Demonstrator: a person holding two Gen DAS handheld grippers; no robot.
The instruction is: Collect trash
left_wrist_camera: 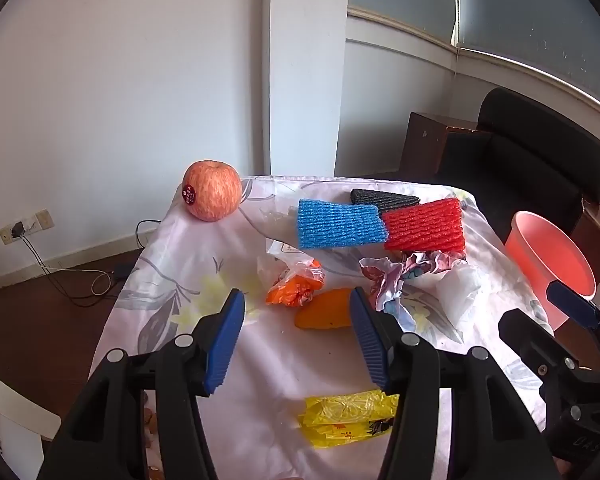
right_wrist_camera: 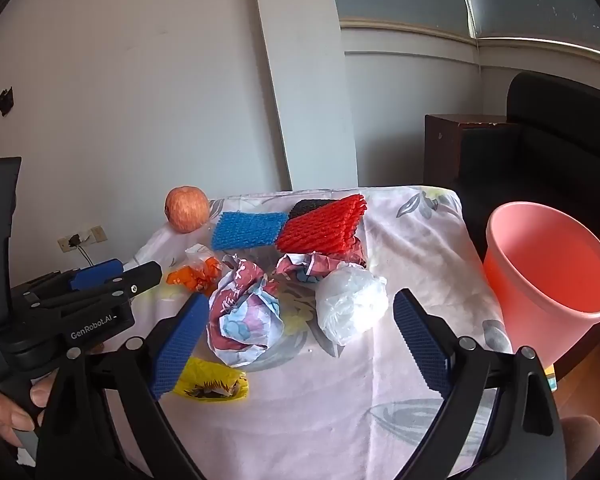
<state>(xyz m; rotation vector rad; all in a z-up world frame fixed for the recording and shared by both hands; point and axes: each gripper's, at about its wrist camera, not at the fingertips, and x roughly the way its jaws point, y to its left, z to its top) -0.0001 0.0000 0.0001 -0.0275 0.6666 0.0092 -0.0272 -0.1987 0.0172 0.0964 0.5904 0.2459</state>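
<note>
Right wrist: both tongs [right_wrist_camera: 296, 340] wide, empty; one apple [right_wrist_camera: 187, 209], one bucket [right_wrist_camera: 548, 276].

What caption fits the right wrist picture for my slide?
Open right gripper hovers over crumpled paper and a white bag, pink bin waiting alongside.

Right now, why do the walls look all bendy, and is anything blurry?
Left wrist view: the fisheye lens bends the window frame and darkens the corners; the apple looks sharp. Right wrist view: the pillar leans, the bucket bulges, nothing looks blurry.
</note>
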